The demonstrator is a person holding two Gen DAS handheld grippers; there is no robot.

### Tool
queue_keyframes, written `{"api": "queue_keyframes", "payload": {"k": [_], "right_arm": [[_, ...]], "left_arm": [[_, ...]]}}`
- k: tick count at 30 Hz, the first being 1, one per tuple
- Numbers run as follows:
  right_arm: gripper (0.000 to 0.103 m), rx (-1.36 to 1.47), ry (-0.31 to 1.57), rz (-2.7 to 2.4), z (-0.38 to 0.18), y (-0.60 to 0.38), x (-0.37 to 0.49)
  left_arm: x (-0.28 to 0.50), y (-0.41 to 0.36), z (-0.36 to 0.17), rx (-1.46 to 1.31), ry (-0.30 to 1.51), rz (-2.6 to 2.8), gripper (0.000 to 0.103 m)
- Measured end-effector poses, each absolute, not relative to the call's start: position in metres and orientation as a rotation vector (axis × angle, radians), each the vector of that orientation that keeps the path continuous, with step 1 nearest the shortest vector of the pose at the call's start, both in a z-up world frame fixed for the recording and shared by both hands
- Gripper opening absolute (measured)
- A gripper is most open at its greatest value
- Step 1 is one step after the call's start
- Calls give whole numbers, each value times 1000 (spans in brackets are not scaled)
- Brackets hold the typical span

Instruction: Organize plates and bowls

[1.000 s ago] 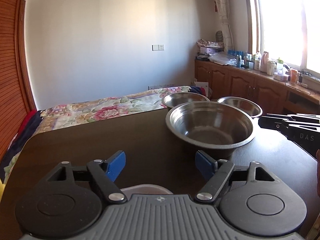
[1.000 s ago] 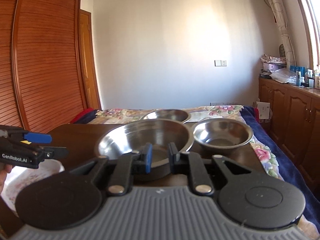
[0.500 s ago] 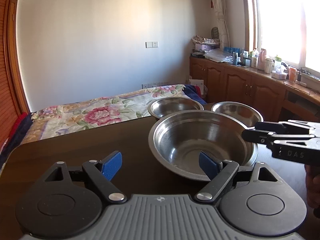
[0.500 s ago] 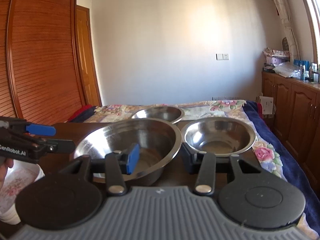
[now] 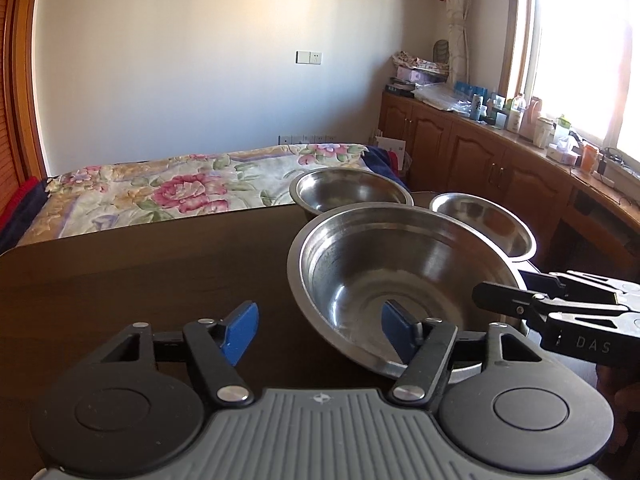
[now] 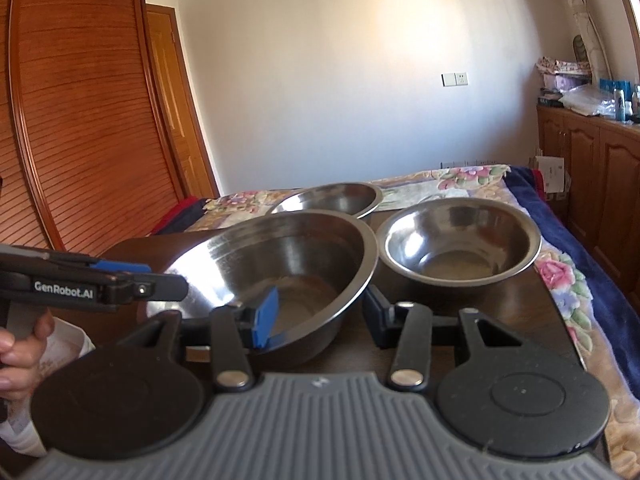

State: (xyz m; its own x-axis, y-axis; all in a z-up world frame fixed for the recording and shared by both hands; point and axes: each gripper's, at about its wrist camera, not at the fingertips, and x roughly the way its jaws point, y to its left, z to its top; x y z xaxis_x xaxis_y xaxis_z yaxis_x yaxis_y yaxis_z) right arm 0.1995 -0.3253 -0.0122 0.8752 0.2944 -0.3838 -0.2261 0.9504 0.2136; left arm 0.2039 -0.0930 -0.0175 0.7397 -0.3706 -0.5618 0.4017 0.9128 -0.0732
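three steel bowls on table, both grippers open at the big one

large steel bowl [image 5: 400,280] sits near side of the dark table [image 5: 120,292], mouth up. round, so no long axis to call. in the right wrist view its rim looks tilted, left side higher, near-right edge lower; could be fisheye, cannot tell if it's flat on the table.

two smaller steel bowls behind it, both upright, mouths up: far bowl [image 5: 350,192] at the table's back edge, right bowl [image 6: 458,240] just beside the big one's rim, looks close to touching.

left gripper [image 5: 318,330]: fingers spread wide, holding nothing. right blue pad [image 5: 394,330] is inside the big bowl over its near rim, left blue pad [image 5: 240,332] outside over bare table. so the near-left rim sits between the fingers, not clamped. body level, pointing toward the bed [image 5: 180,192].

right gripper [image 6: 320,314]: also spread, gripping nothing. left pad [image 6: 266,316] is inside the bowl against the near wall, right finger [image 6: 376,316] outside past the rim. contact with metal: cannot tell. it shows in the left wrist view coming in from the right at rim height.

person's left hand [image 6: 20,352] wraps the left gripper's handle at frame left, over a pale floral dish [image 6: 60,344], mostly hidden.
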Motion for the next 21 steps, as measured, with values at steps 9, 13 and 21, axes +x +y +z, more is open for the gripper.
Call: {"api": "queue_keyframes", "payload": {"k": [9,13,21], "right_arm": [[48,191,434,275,-14,-326,204],[48,198,439,278,-15,-327,206],[38,196,435,278,-16,-326,207]], "left_arm": [[215,-98,-21,39,643,-428,58],[218,-99,-24,43,648,-424,53],[214,-99,-23,55,634,-432,38]]}}
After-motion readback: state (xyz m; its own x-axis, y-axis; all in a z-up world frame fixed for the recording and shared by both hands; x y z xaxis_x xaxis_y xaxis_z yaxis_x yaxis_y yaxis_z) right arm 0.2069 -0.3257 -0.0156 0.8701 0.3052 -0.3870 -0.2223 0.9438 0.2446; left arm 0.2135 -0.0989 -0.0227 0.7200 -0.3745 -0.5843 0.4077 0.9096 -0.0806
